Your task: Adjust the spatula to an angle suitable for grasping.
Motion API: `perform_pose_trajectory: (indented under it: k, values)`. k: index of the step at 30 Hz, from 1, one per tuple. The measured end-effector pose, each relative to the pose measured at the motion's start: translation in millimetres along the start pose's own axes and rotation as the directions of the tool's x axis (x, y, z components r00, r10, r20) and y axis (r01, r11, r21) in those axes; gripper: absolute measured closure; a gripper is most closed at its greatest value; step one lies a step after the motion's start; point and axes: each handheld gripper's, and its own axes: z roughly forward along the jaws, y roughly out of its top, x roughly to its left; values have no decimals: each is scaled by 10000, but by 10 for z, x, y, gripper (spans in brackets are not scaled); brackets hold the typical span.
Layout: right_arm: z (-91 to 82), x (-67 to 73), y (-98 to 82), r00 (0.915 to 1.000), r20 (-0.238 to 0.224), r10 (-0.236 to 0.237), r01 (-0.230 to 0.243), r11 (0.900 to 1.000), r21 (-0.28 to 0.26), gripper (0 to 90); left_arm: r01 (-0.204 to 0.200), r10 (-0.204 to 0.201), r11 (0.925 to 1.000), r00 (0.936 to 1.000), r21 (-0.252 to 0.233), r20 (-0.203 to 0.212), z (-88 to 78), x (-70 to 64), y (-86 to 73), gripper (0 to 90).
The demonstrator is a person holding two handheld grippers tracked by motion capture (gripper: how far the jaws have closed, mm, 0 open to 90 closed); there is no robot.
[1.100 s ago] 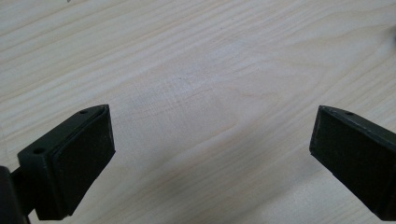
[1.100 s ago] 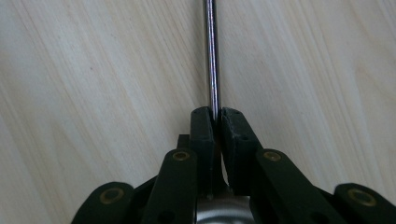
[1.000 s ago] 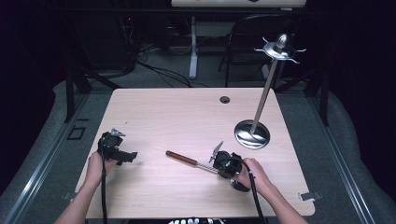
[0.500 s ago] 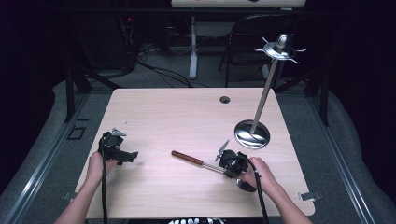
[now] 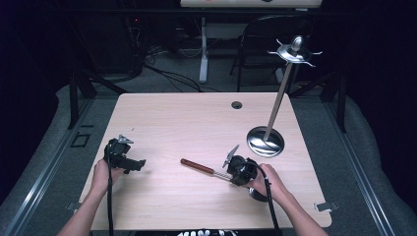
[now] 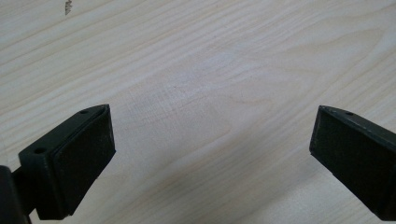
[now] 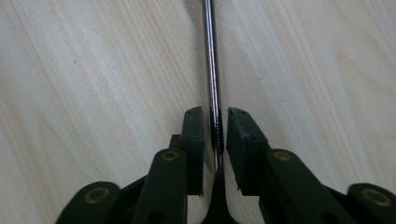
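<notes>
At the left side of the wooden table [image 5: 187,118], the left gripper [image 5: 123,158] is held by the left hand [image 5: 103,173] near the left edge, and in the left gripper view its jaws stand wide apart over bare wood, with nothing between them. To its right there is a broad free area of table before the next object. There lies a utensil [image 5: 202,167] with a dark reddish handle and a thin metal shaft, pointing toward the right gripper [image 5: 235,169]. In the right gripper view the two jaws stand close on both sides of the shiny shaft [image 7: 214,70]; I cannot tell if the pads really press it. The right hand [image 5: 268,183] is near the front edge. Farther right, a metal stand [image 5: 275,105] with a round base rises near the right edge, well apart from the gripper. A small dark hole [image 5: 237,104] is at the back of the table. The room around is dark, with cables on the floor.
</notes>
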Motion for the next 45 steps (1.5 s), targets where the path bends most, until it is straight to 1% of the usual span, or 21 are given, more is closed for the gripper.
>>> perform_pose_trajectory:
  k: [2,4,7,8,13,14,16,21,22,23,25,27,29,33,34,35,37,39,40,41,45]
  values:
    - [15,13,8,10000,48,-85,84,9999,104,824,-12,12,10000,10000,-29,-57,6,-12,1,1]
    - [13,20,11,9996,187,-191,187,9996,201,832,-39,38,10000,10000,-46,-71,8,-20,4,1]
    - [10,26,8,9995,231,-216,210,9994,265,836,-17,17,10000,10000,14,-12,12,-23,5,1]
    - [-1,21,-8,9994,288,-165,151,9987,494,840,-75,75,10000,10000,65,-22,11,-25,4,1]
    - [-37,-34,-95,9997,230,-67,47,9962,864,841,-151,152,9998,9998,94,-84,17,-37,3,1]
    - [-54,-45,-113,9993,328,-152,116,9943,1064,842,-178,178,9997,9998,144,-44,16,-38,4,1]
    - [-67,-80,-163,9994,330,-114,74,9929,1185,841,-222,223,9996,9997,163,-27,16,-40,4,1]
    - [-104,-173,-250,9995,265,194,-233,9871,1582,836,-231,231,9996,9997,164,1,29,-46,4,1]
    - [-105,-190,-259,9995,175,263,-286,9876,1546,830,-240,240,9996,9997,160,14,30,-48,4,1]
    - [-104,-197,-261,9993,139,349,-366,9873,1548,793,-240,240,9996,9997,161,10,30,-52,5,1]
    - [-111,-206,-253,9991,210,365,-392,9886,1452,750,-263,263,9995,9997,172,9,31,-56,8,1]
    - [-133,-207,-230,9989,79,471,-477,9932,1063,712,-293,293,9994,9996,190,17,31,-59,10,1]
    - [-155,-189,-190,9988,190,452,-464,9965,694,701,-276,275,9994,9996,194,15,34,-59,11,1]
    - [-170,-149,-83,9987,431,271,-289,9987,426,687,-323,322,9992,9995,231,13,35,-64,11,1]
    - [-155,-144,-61,9988,380,297,-310,9989,345,688,-336,336,9991,9994,242,9,37,-66,11,1]
    - [-137,-133,-30,9992,325,251,-262,9991,329,688,-333,333,9991,9994,245,12,38,-67,11,1]
    - [-107,-120,22,9987,509,50,-78,9984,561,692,-339,338,9991,9994,240,33,41,-68,11,1]
    - [-72,-117,55,9985,542,34,-61,9987,497,702,-366,365,9990,9993,276,30,44,-70,12,1]
    - [-67,-118,81,9982,606,-35,-2,9981,620,703,-376,375,9989,9993,286,18,47,-71,11,1]
    - [-38,-115,99,9986,531,41,-70,9985,552,705,-379,378,9988,9993,315,29,50,-72,11,1]
    - [21,-114,182,9976,692,-2,-48,9974,721,736,-428,425,9983,9991,385,95,53,-78,14,1]
